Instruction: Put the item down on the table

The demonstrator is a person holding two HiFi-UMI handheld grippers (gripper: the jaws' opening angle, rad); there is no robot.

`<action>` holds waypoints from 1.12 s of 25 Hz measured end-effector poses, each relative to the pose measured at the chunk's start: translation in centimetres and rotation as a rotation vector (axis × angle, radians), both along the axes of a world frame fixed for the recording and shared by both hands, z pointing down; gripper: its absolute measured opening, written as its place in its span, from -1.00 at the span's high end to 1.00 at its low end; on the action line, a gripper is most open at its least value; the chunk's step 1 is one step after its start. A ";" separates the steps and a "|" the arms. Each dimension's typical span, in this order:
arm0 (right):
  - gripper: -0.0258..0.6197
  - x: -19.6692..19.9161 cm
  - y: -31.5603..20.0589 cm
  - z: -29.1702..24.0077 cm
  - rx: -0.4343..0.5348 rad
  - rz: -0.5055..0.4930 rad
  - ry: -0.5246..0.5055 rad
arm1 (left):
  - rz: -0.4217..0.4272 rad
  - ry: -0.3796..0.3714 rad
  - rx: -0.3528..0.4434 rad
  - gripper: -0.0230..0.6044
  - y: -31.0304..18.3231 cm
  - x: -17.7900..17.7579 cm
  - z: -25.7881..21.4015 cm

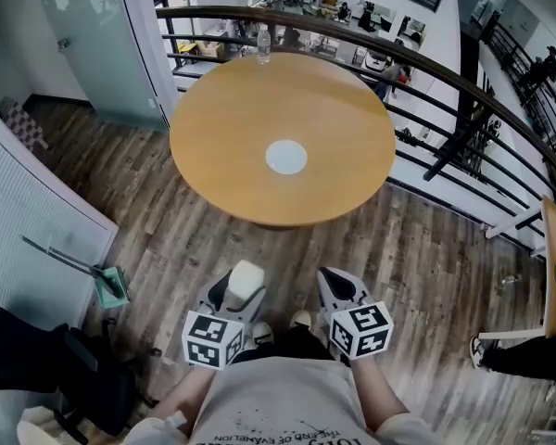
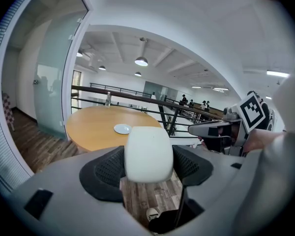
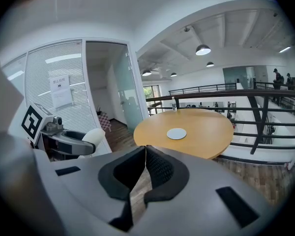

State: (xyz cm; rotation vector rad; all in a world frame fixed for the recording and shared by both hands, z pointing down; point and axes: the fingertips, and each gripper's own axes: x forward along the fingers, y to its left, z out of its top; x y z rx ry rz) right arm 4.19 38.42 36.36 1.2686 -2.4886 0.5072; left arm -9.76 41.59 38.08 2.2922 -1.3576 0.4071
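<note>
We held the left hand-held gripper (image 1: 237, 295) clamped on a pale rounded item (image 2: 148, 154), which sat between its jaws over the wooden floor (image 1: 417, 267). Our right hand-held gripper (image 3: 143, 170), just to its right, had its jaws pressed together on nothing. The round worktop (image 1: 338, 142) lay well ahead of both, apart from the item.

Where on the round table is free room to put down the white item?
Most of the round table is bare. The white item fits best between the white disc at the middle and the near rim, or on either side of the disc. Crowded only at the far rim, where a bottle stands.
</note>
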 end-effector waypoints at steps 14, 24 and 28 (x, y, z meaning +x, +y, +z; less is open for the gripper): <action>0.84 -0.5 -6.5 1.9 -0.023 -0.022 -0.007 | 0.008 -0.002 -0.019 -0.10 -7.1 0.7 1.1; 0.83 -0.3 -19.7 3.5 -0.043 -0.112 0.102 | -0.016 -0.014 -0.026 -0.10 -20.5 2.6 2.0; 0.83 0.3 -24.4 3.1 -0.037 -0.162 0.145 | -0.044 -0.020 -0.027 -0.10 -25.3 3.1 1.2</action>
